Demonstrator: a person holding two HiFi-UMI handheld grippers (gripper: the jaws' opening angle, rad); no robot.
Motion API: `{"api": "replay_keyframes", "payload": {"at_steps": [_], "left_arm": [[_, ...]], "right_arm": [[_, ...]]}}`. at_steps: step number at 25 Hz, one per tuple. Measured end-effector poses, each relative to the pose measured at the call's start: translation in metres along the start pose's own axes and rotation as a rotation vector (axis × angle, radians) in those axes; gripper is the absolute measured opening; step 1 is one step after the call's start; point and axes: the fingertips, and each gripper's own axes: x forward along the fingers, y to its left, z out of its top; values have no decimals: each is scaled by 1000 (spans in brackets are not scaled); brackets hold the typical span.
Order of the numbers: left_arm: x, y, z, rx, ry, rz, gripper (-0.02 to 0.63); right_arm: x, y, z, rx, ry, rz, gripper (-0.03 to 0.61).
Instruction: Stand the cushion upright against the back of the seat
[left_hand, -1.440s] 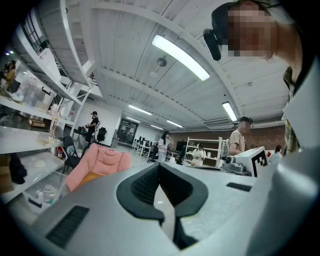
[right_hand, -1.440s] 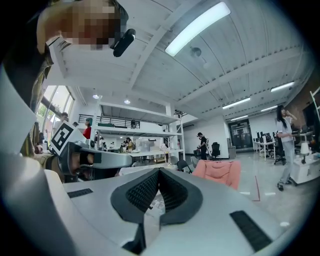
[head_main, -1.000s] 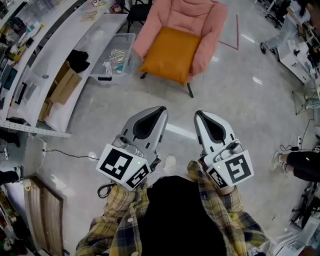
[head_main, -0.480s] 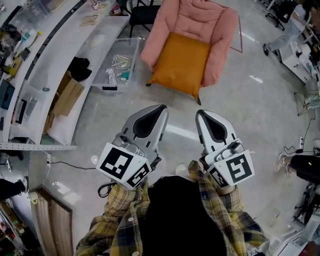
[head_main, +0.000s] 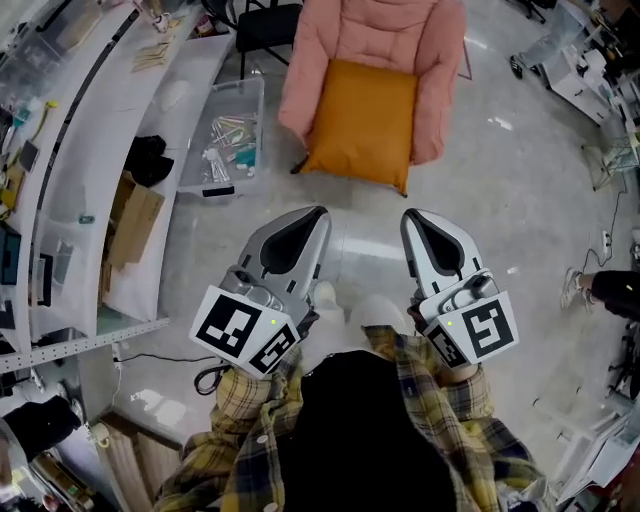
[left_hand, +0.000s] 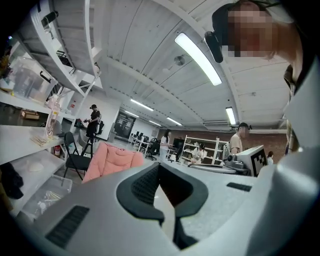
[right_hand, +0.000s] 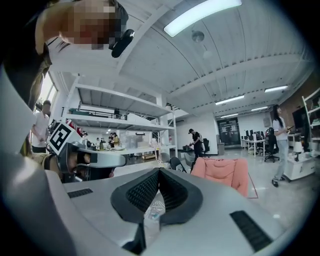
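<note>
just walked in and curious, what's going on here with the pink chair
A person in a plaid shirt holds a gripper in each hand, facing a pink armchair. The left gripper and right gripper are both shut and empty, well short of the chair. The orange cushion lies flat on the seat, not yet stood against the back.
</note>
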Motion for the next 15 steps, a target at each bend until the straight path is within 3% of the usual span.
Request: {"api": "replay_keyframes", "payload": {"at_steps": [6, 15], "left_arm": [[19, 14, -11, -37, 52, -55, 4], [67, 43, -8, -49, 78, -69, 4]], "right_arm": [[6, -15, -14, -5, 62, -84, 18], [39, -59, -22, 18, 83, -118, 18]]}}
